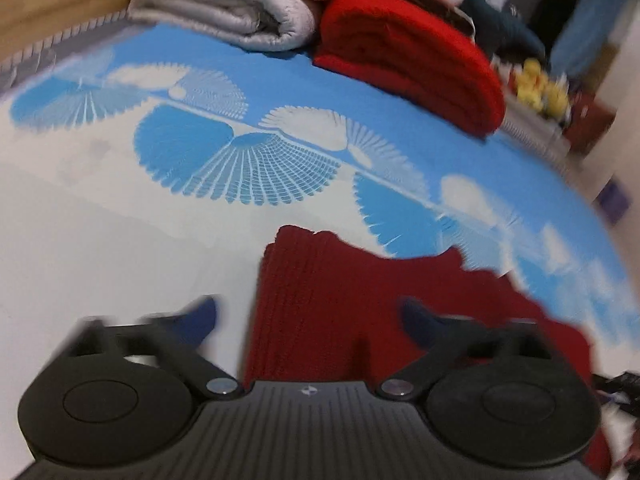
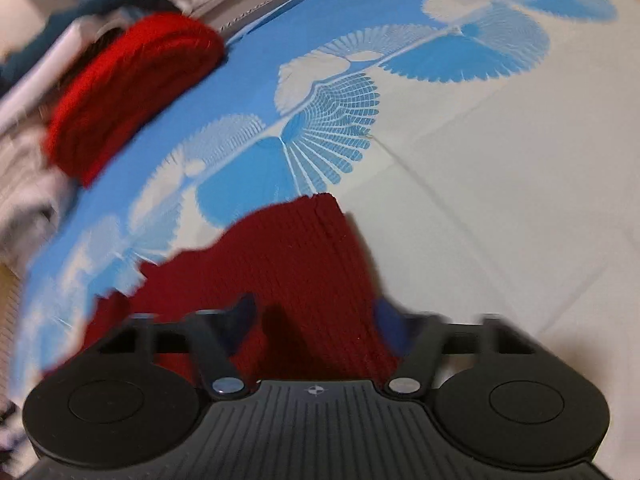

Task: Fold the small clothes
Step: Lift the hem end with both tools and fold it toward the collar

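A dark red ribbed knit garment [image 1: 340, 300] lies on the blue-and-white patterned bedsheet [image 1: 120, 220]. In the left wrist view my left gripper [image 1: 308, 320] is open, its blue fingertips [image 1: 200, 316] spread over the garment's left edge, one tip over the sheet and one over the knit. In the right wrist view the same garment [image 2: 296, 264] lies under my right gripper [image 2: 316, 320], which is open with its fingertips [image 2: 244, 316] straddling the garment's right part. Both views are blurred.
A folded bright red cloth [image 1: 412, 56] and a folded grey blanket [image 1: 240, 4] sit at the far edge of the bed. The red cloth also shows in the right wrist view [image 2: 132, 88]. Yellow objects [image 1: 540, 84] and clutter lie beyond the bed.
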`<state>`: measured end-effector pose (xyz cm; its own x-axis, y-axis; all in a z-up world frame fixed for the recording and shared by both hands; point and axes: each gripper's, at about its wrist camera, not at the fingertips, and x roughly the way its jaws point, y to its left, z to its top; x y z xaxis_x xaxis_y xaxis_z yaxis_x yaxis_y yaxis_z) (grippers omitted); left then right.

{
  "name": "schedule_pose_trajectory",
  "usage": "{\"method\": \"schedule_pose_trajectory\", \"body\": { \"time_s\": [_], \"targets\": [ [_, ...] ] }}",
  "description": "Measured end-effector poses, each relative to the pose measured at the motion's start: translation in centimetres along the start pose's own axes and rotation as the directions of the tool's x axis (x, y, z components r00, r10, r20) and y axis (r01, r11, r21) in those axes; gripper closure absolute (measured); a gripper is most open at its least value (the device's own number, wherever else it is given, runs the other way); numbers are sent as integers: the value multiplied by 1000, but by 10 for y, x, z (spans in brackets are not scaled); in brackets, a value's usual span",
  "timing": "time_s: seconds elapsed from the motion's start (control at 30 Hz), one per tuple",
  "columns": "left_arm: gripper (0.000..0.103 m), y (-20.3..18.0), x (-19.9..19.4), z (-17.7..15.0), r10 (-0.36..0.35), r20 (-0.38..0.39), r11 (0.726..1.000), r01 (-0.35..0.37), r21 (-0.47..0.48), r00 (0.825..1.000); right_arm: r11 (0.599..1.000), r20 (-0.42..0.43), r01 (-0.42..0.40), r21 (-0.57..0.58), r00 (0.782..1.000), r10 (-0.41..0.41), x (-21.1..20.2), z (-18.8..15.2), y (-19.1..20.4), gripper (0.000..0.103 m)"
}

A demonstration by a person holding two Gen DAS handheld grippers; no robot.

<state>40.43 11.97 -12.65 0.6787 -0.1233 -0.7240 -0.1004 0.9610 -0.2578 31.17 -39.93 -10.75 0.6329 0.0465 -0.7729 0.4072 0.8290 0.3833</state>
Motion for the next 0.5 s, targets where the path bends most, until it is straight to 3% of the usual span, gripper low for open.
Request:
{"method": "schedule_pose_trajectory", "body": {
  "time_s": [0.03,0.1,0.17,0.23,0.3,0.33,0.37,0.4,0.43,0.5],
  "targets": [
    [100,-4,4,0,3,-22,1000,-2,25,1000,999,19,27,-33,999,-26,1,-1,5,88],
    [103,0,2,3,63,9,998,-63,7,998,998,94,50,-47,995,-45,-7,1,15,92],
    [103,14,-3,9,169,63,986,-170,-1,984,998,188,22,-51,982,-12,-26,7,24,93],
    [103,34,-1,14,234,52,972,-232,-42,971,998,231,17,-57,973,-3,-35,13,25,93],
    [103,48,2,16,204,22,977,-202,-64,979,998,182,23,-56,983,-12,-22,17,19,92],
    [102,50,1,16,152,17,987,-151,-62,988,997,125,27,-67,992,-19,-10,18,15,92],
    [97,48,-1,15,111,21,992,-110,-62,994,996,75,42,-74,997,-36,3,16,9,86],
    [78,43,-3,14,90,34,995,-88,-55,995,996,55,51,-69,997,-47,9,16,6,79],
    [48,38,-5,14,82,48,996,-80,-44,995,997,47,52,-58,998,-49,11,16,2,75],
    [18,23,-9,12,71,93,997,-70,-15,993,999,63,37,-27,997,-35,6,19,-3,46]
  ]
}}
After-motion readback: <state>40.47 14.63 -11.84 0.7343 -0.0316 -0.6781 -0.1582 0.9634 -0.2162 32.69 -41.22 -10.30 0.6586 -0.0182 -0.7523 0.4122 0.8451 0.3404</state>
